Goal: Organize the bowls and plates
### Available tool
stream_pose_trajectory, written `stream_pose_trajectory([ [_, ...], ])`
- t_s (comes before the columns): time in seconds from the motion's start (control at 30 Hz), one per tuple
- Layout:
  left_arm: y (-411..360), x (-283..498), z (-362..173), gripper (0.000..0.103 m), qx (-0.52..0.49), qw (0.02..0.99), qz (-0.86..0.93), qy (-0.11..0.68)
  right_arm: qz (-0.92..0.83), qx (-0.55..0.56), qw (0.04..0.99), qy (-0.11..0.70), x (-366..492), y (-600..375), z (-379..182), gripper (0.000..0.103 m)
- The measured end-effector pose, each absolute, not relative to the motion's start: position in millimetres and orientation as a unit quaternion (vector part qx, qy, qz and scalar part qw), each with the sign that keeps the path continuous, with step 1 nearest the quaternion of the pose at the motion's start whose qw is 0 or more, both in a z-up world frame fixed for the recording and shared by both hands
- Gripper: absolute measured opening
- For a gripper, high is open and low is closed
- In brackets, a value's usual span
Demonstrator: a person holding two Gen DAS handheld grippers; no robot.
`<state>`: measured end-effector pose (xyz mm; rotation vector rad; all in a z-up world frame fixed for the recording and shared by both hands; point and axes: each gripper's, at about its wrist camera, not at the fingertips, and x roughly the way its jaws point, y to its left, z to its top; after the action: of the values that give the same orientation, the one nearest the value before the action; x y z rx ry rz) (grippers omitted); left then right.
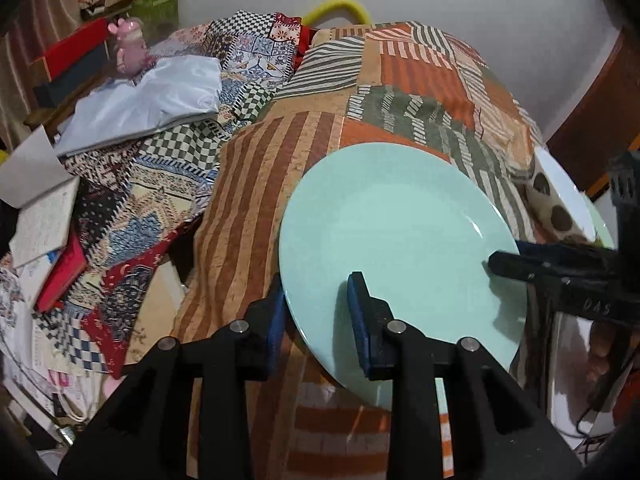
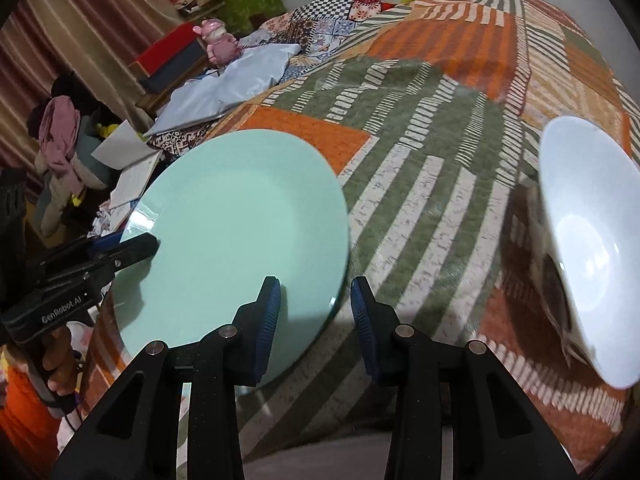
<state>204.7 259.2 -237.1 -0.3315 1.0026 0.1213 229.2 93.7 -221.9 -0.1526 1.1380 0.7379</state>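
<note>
While rim-clamped, plate (image 1: 384, 240) beside bare bedspread (image 1: 256, 184).

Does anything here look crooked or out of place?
Yes. The mint-green plate is tilted, its near edge off the patchwork bedspread, with the left claw and right claw each straddling its rim. The white bowl also leans on its side.

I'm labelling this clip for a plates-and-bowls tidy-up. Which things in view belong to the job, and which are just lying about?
Job: mint-green plate, white bowl, both on the patchwork bedspread.

Lying about: pink pig figurine, pale blue folded cloth, red box, open notebook.
</note>
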Motion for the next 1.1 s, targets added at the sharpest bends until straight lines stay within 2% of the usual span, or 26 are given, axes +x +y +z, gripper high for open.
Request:
stream_pose_trajectory([
  [0.33,248.7,200.3,-227.6,0.029,-0.136,0.870,0.064,0.470,0.344,-0.076,0.780,0.517,224.7,95.3,-216.1,0.030],
  [1.1,196.8,159.2,-159.8,0.029,-0.105,0.901,0.051,0.417,0.340,-0.053,0.826,0.447,185.7,46.4,-163.0,0.030],
])
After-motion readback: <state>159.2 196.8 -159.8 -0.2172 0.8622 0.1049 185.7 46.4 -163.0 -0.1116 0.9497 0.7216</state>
